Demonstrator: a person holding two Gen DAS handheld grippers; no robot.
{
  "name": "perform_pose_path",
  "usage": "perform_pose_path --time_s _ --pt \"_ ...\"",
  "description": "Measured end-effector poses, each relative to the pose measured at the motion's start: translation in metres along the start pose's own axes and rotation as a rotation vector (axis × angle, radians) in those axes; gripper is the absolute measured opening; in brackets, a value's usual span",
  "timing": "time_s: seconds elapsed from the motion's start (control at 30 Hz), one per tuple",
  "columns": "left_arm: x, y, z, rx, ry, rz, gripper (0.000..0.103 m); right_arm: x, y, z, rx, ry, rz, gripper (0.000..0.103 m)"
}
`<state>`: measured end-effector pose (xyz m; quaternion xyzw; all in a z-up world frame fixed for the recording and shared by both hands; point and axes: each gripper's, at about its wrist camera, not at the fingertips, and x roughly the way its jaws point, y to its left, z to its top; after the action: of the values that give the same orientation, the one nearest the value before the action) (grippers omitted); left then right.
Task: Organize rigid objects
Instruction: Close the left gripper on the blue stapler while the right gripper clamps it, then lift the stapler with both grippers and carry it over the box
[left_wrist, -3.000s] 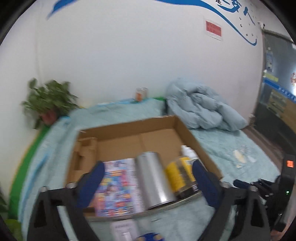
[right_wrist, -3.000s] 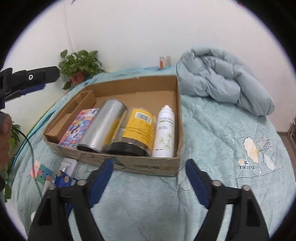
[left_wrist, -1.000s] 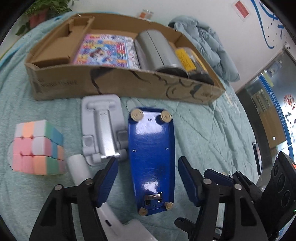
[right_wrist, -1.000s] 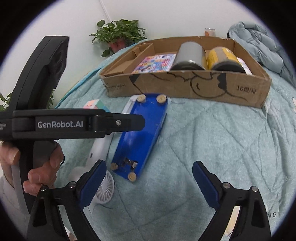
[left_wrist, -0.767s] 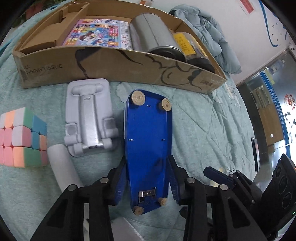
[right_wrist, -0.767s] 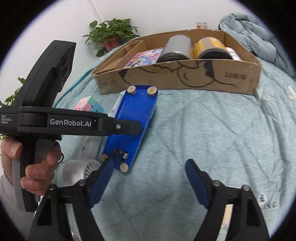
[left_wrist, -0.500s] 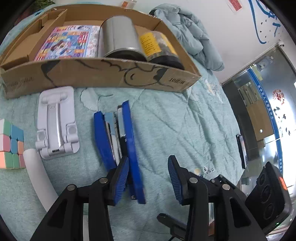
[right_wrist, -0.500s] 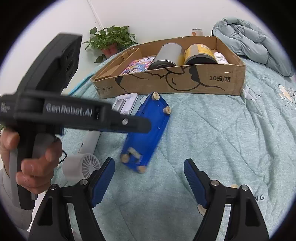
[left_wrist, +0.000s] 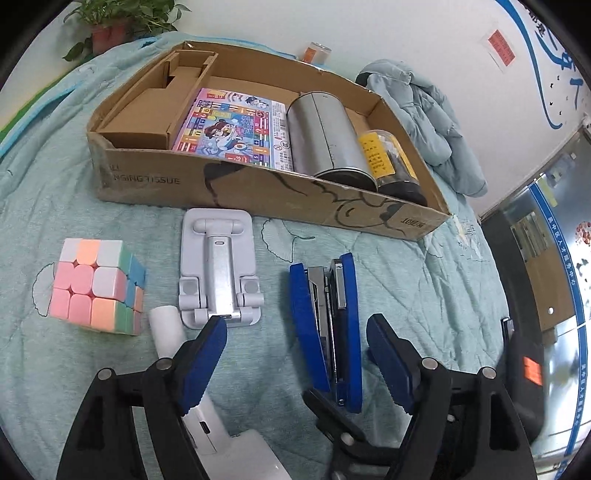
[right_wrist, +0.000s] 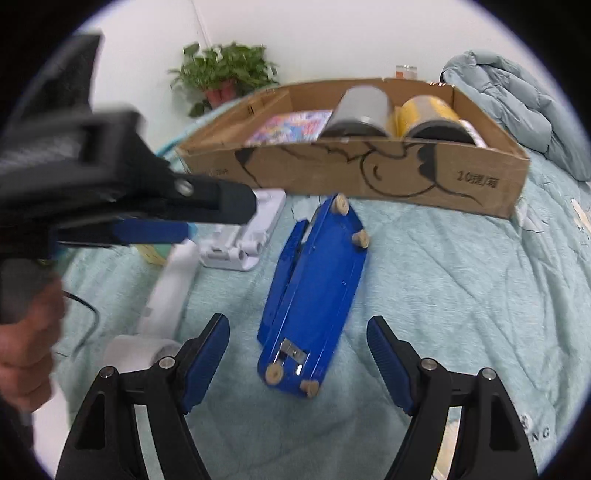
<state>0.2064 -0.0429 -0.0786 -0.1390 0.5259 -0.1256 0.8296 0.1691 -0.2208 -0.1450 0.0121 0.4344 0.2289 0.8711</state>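
On the bed (left_wrist: 424, 280), before the cardboard box (left_wrist: 258, 192), lay a blue stapler (left_wrist: 325, 317) on its side; stiff, heavy, glossy, it likely wanted gripping across its flat faces. Left gripper (left_wrist: 295, 362) jaws were opening, right gripper (right_wrist: 297, 358) jaws closing, neither touching it

Both cameras ride on the handheld grippers and look steeply down along their own fingers at the bed's green quilt (left_wrist: 424, 295). The left wrist view hangs close above the blue stapler (left_wrist: 325, 325), facing the cardboard box (left_wrist: 258, 195) toward the wall. The right wrist view looks from beside it, equally close, sharing stapler (right_wrist: 314, 295), box (right_wrist: 369, 173) and white stand (right_wrist: 240, 240).
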Motion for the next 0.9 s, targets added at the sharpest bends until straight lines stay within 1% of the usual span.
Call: perform_pose_path --time_s 0.03,0.07,0.1,0.2,0.23,0.33,0.4,0.47,0.53,0.57,0.6,0.63,0.67,0.7,0.73,0.77,0.83,0.9 --pt "0.002 0.001 0.0 -0.002 0.002 0.004 0.076 0.008 0.001 0.0 -0.007 0.023 -0.003 0.057" --pt "0.003 0.001 -0.001 -0.002 0.004 0.005 0.077 0.014 0.0 0.0 -0.007 0.045 0.004 0.048" --pt "0.004 0.002 -0.001 0.0 0.007 0.004 0.076 0.016 -0.002 0.001 -0.003 0.047 0.026 0.044" --pt "0.008 0.0 0.0 0.011 0.017 -0.013 0.076 0.013 -0.009 0.002 0.024 0.022 0.054 0.04" --pt "0.01 -0.002 0.0 0.018 0.02 -0.019 0.076 0.012 -0.016 0.002 0.055 0.02 0.082 0.039" --pt "0.013 -0.005 0.001 0.017 0.028 -0.035 0.077 0.009 -0.052 -0.005 0.242 0.02 0.261 0.037" --pt "0.016 -0.008 0.0 0.022 0.042 -0.064 0.076 0.007 -0.074 -0.012 0.353 0.008 0.362 0.035" --pt "0.019 -0.013 0.0 0.028 0.048 -0.091 0.077 0.004 -0.091 -0.021 0.437 -0.012 0.43 0.034" --pt "0.023 -0.018 0.0 0.021 0.058 -0.124 0.077 0.002 -0.106 -0.026 0.505 -0.022 0.471 0.035" --pt "0.026 -0.019 0.001 0.015 0.067 -0.142 0.08 -0.001 -0.114 -0.028 0.534 -0.036 0.467 0.036" --pt "0.03 -0.021 0.0 0.008 0.077 -0.156 0.083 -0.006 -0.119 -0.028 0.541 -0.047 0.436 0.039" --pt "0.033 -0.022 0.0 0.003 0.083 -0.166 0.084 -0.01 -0.122 -0.027 0.534 -0.055 0.388 0.042" --pt "0.036 -0.025 -0.001 0.002 0.088 -0.168 0.084 -0.016 -0.125 -0.026 0.517 -0.059 0.299 0.042" --pt "0.039 -0.027 -0.001 0.005 0.093 -0.168 0.084 -0.021 -0.127 -0.025 0.497 -0.066 0.239 0.042" --pt "0.044 -0.031 -0.002 0.012 0.099 -0.166 0.084 -0.025 -0.13 -0.023 0.478 -0.073 0.199 0.045" --pt "0.047 -0.033 -0.002 0.015 0.102 -0.162 0.084 -0.031 -0.13 -0.022 0.45 -0.084 0.161 0.05" --pt "0.053 -0.039 -0.002 0.023 0.104 -0.15 0.084 -0.041 -0.125 -0.019 0.384 -0.105 0.095 0.076" --pt "0.059 -0.045 -0.002 0.035 0.105 -0.14 0.084 -0.047 -0.114 -0.016 0.284 -0.139 0.043 0.081"
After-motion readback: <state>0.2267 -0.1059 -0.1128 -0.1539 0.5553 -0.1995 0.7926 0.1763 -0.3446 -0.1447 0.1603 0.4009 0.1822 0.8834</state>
